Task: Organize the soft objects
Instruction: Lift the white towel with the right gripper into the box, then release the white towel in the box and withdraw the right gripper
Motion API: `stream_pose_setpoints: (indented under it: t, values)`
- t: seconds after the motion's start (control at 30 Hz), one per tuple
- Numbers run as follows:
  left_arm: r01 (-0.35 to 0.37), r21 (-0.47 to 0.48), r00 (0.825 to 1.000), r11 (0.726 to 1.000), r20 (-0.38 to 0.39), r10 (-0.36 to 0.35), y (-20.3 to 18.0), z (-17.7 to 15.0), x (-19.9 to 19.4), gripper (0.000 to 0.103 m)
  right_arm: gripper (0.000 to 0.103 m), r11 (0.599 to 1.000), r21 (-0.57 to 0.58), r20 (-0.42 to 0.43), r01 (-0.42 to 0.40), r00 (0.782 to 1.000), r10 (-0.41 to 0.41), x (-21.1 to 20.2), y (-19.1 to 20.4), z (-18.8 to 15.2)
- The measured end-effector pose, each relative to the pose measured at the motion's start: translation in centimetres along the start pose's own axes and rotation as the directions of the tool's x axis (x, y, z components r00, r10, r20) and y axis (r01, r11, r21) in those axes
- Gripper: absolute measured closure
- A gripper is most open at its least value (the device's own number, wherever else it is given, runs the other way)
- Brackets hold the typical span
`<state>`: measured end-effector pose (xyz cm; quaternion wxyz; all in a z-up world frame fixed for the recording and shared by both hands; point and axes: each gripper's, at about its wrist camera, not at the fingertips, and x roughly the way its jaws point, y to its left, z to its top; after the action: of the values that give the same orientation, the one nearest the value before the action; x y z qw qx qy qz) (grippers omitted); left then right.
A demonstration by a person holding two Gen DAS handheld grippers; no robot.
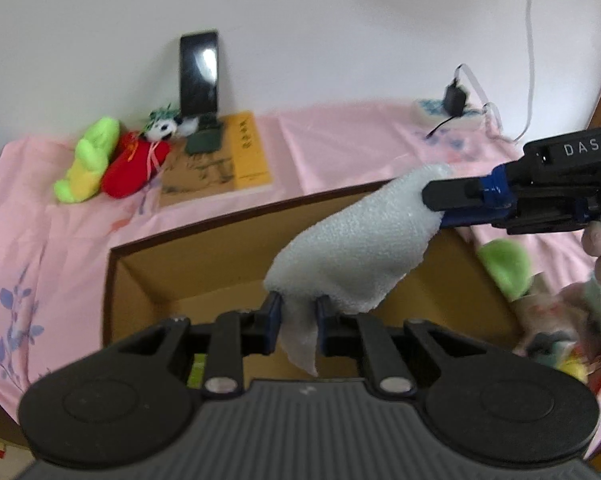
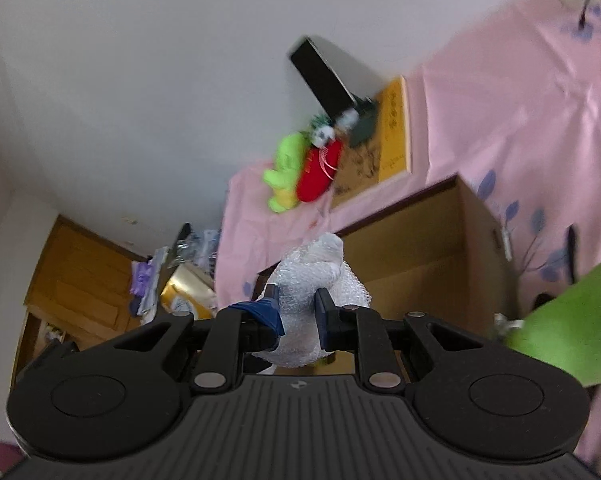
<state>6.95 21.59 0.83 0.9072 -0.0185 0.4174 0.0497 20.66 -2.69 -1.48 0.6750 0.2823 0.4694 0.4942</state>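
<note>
A white foam wrap sheet (image 1: 356, 248) hangs over an open cardboard box (image 1: 204, 256). My left gripper (image 1: 296, 312) is shut on its lower end. My right gripper (image 1: 432, 204) comes in from the right and is shut on its upper end. In the right wrist view the right gripper (image 2: 298, 312) pinches the same white wrap (image 2: 316, 280) above the box (image 2: 428, 256). A green plush (image 1: 88, 160), a red plush (image 1: 134, 164) and a small panda plush (image 1: 162, 128) lie at the back left on the pink cloth.
A phone on a stand (image 1: 199, 76) and a yellow book (image 1: 236, 156) sit behind the box. A charger and white cable (image 1: 456, 100) lie at the back right. More soft toys, one green (image 1: 504, 264), lie right of the box. A wooden cabinet (image 2: 80, 280) stands off the table.
</note>
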Motion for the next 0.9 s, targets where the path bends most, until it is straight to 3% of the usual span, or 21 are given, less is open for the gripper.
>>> stream_pose_setpoints:
  t: [0.23, 0.4, 0.73, 0.9]
  values:
    - [-0.015, 0.04, 0.996, 0.999, -0.087, 0.018, 4.7, 0.3, 5.5, 0.095, 0.103, 0.989, 0.091, -0.051, 0.113, 0.993, -0.109, 6.8, -1.5, -0.7]
    - [0.007, 0.065, 0.989, 0.998, -0.15, 0.003, 5.6, 0.2, 8.7, 0.095, 0.103, 0.965, 0.119, -0.065, 0.235, 0.971, -0.228, 10.1, -2.6, -0.8]
    - [0.015, 0.033, 0.986, 0.999, -0.165, -0.01, 6.6, 0.9, 10.9, 0.094, 0.102, 0.917, 0.146, -0.136, 0.371, 0.926, -0.353, 11.9, -3.8, -1.5]
    - [-0.013, 0.022, 0.989, 1.0, -0.15, 0.016, 7.0, 0.7, 9.1, 0.093, 0.097, 0.916, 0.144, -0.132, 0.375, 0.925, -0.357, 11.0, -3.4, -1.2]
